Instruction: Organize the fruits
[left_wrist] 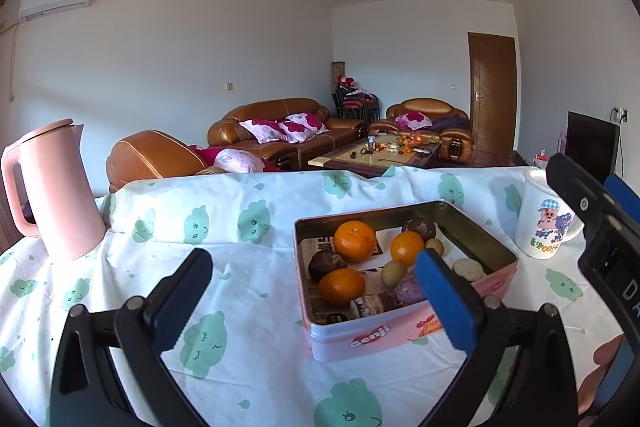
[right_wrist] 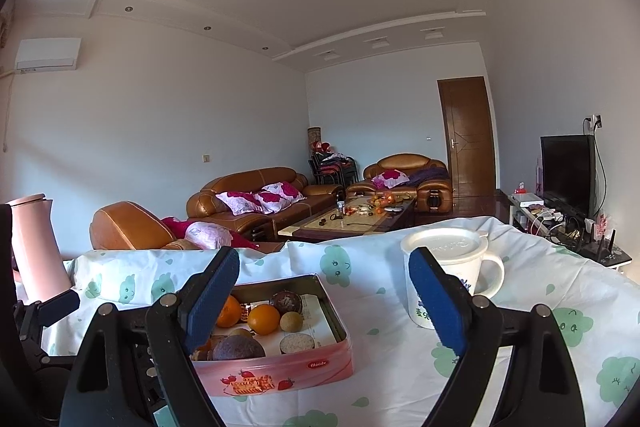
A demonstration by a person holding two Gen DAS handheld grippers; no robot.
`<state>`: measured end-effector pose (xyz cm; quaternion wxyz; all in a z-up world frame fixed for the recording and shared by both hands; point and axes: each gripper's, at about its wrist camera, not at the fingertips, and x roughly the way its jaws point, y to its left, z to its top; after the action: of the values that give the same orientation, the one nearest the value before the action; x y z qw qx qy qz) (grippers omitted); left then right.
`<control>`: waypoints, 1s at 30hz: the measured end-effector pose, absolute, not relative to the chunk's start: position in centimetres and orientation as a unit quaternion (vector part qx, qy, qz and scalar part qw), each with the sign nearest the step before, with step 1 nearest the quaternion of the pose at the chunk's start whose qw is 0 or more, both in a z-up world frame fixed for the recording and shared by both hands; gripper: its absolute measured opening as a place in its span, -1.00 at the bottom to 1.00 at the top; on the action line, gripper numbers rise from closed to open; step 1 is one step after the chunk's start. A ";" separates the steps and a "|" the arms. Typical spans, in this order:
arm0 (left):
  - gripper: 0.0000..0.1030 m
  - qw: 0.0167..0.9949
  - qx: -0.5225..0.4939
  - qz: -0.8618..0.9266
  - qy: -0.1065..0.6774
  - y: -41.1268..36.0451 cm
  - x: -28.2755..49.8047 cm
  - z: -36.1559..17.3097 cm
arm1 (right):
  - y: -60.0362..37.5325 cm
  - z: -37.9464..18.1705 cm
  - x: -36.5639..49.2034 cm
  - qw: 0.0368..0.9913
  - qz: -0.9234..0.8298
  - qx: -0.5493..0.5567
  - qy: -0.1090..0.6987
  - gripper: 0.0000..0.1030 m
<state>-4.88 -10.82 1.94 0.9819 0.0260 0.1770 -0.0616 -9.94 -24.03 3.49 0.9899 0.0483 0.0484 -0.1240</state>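
Observation:
A pink biscuit tin [left_wrist: 400, 337] stands open on the clouded tablecloth; it also shows in the right wrist view [right_wrist: 280, 373]. It holds oranges [left_wrist: 355, 241] [right_wrist: 263, 319], dark brown passion fruits [left_wrist: 326, 264] [right_wrist: 238, 349], small yellow-green fruits [left_wrist: 394, 271] [right_wrist: 291, 321], a purple sweet potato [left_wrist: 408, 289] and round biscuits [left_wrist: 468, 269]. My left gripper [left_wrist: 316, 301] is open and empty, above the tin's near left corner. My right gripper [right_wrist: 324, 303] is open and empty, above the cloth between the tin and the mug.
A pink kettle [left_wrist: 56, 195] stands at the table's far left. A white lidded mug [right_wrist: 448, 275] with a cartoon print stands right of the tin. The right gripper's body [left_wrist: 604, 235] shows at the right edge of the left wrist view. Sofas and a coffee table lie beyond.

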 end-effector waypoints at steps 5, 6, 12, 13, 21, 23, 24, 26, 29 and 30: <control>1.00 0.982 0.026 -0.061 0.177 -10.8 -4.9 1.9 | -23.9 3.6 -10.0 0.990 -0.125 0.048 0.048 0.71; 1.00 0.982 0.026 -0.061 0.177 -10.8 -4.9 1.9 | -23.8 3.6 -10.0 0.990 -0.125 0.048 0.048 0.71; 1.00 0.982 0.023 -0.059 0.180 -10.8 -5.0 1.9 | -23.8 3.6 -10.1 0.989 -0.127 0.049 0.049 0.71; 1.00 0.982 0.022 -0.058 0.180 -10.7 -5.0 1.9 | -23.8 3.6 -10.1 0.989 -0.128 0.049 0.049 0.71; 1.00 0.982 0.021 -0.058 0.180 -10.7 -4.9 1.8 | -23.8 3.6 -10.2 0.989 -0.128 0.049 0.048 0.71; 1.00 0.982 0.021 -0.057 0.180 -10.7 -5.0 1.8 | -23.9 3.6 -10.2 0.989 -0.128 0.049 0.049 0.71; 1.00 0.982 0.022 -0.058 0.180 -10.7 -4.9 1.8 | -23.9 3.6 -10.2 0.989 -0.128 0.049 0.049 0.71; 1.00 0.982 0.022 -0.058 0.180 -10.7 -5.0 1.8 | -23.9 3.6 -10.2 0.989 -0.128 0.048 0.049 0.71; 1.00 0.982 0.022 -0.058 0.180 -10.7 -5.0 1.8 | -23.9 3.6 -10.2 0.989 -0.128 0.049 0.049 0.71; 1.00 0.982 0.022 -0.058 0.180 -10.7 -4.9 1.8 | -23.9 3.6 -10.2 0.989 -0.128 0.049 0.049 0.71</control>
<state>-4.94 -10.65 1.83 0.9817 0.0220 0.1800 -0.0582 -10.17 -23.86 3.62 0.9893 0.0489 0.0488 -0.1284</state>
